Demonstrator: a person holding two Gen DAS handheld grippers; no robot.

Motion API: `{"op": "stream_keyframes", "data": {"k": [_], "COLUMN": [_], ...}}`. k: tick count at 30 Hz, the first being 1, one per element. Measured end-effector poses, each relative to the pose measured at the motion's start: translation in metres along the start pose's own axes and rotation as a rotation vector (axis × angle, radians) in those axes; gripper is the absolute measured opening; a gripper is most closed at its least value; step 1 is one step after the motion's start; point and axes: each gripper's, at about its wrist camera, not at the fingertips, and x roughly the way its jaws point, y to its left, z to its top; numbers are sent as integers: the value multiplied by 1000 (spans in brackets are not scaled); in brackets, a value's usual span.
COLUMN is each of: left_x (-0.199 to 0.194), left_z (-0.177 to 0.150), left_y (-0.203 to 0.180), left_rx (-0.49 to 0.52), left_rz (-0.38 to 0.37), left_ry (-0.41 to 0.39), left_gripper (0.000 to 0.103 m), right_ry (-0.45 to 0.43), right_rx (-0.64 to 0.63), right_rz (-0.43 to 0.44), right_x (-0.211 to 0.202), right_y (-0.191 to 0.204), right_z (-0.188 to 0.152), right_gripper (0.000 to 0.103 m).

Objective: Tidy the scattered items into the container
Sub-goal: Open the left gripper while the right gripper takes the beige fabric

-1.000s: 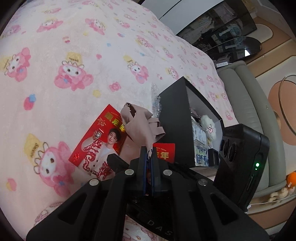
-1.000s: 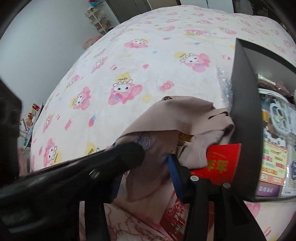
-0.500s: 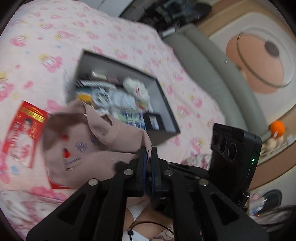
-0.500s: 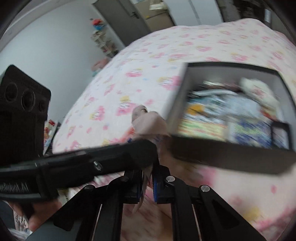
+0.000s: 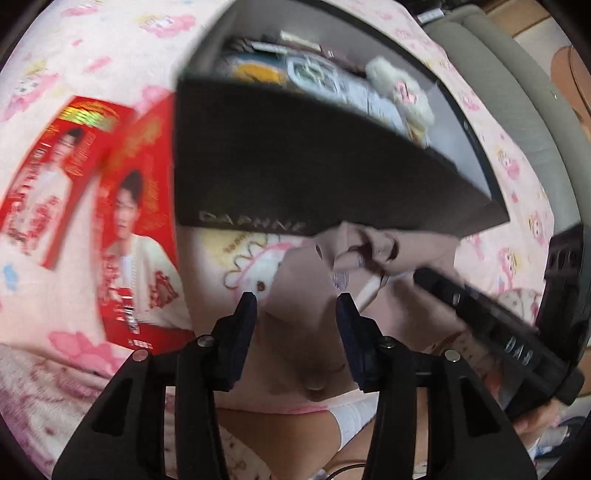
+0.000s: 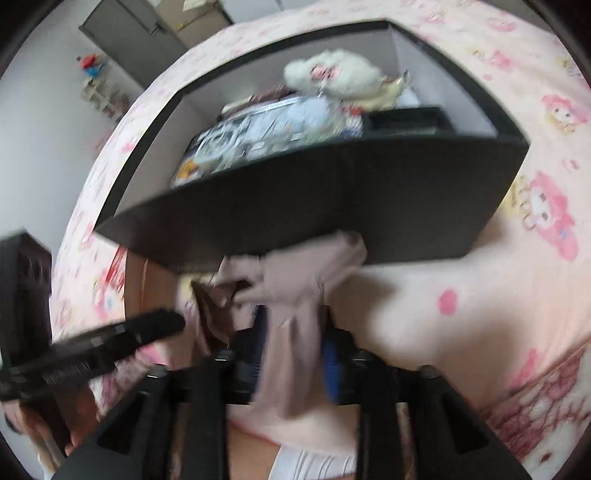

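Observation:
The black box (image 5: 332, 166) (image 6: 314, 195) stands on the pink bed, with packets and a white plush toy (image 5: 402, 92) (image 6: 332, 74) inside. A beige cloth (image 5: 369, 251) (image 6: 295, 280) is bunched against the outside of the box's near wall. My left gripper (image 5: 295, 306) is opening just short of the cloth, and nothing sits between its pads. My right gripper (image 6: 293, 332) is opening too, with the cloth hanging loosely between its blue pads (image 6: 330, 350). Two red printed cards (image 5: 140, 229) lie left of the box.
A grey sofa (image 5: 517, 74) runs along the bed's far side. A grey door (image 6: 140, 26) and a small shelf (image 6: 92, 70) stand beyond the bed. A person's body (image 5: 295, 424) is close under both grippers. Each gripper's arm crosses the other's view.
Both grippers have swung to the box's near wall with the cloth. Half a second ago both were shut on it. Now both jaws are spread and the cloth sags before the box.

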Motion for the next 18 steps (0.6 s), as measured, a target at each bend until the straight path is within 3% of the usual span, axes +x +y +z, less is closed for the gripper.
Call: {"op": "stream_keyframes", "data": {"k": [3, 5, 7, 11, 13, 15, 17, 18], "left_x": [21, 35, 37, 22, 7, -4, -4, -2], "left_z": [-6, -13, -15, -13, -14, -19, -27, -31], "left_y": [-5, -9, -14, -5, 1, 7, 7, 6], "left_rx": [26, 56, 91, 41, 21, 1, 3, 14], "left_rz": [5, 58, 151, 242, 265, 167, 72, 63], "left_ry": [46, 52, 30, -13, -46, -34, 13, 26], "left_gripper": [49, 47, 25, 11, 11, 14, 29, 43], "right_ry": [2, 26, 58, 5, -57, -94, -63, -22], "right_rx": [46, 67, 62, 72, 91, 117, 121, 112], "right_rz": [-75, -78, -75, -95, -137, -162, -150, -129], "right_x": [8, 14, 21, 10, 0, -6, -1, 6], "right_y": [-8, -12, -13, -14, -18, -21, -22, -22], "right_z": [1, -2, -1, -2, -3, -4, -3, -4], "right_gripper": [42, 42, 42, 42, 42, 42, 45, 46]}}
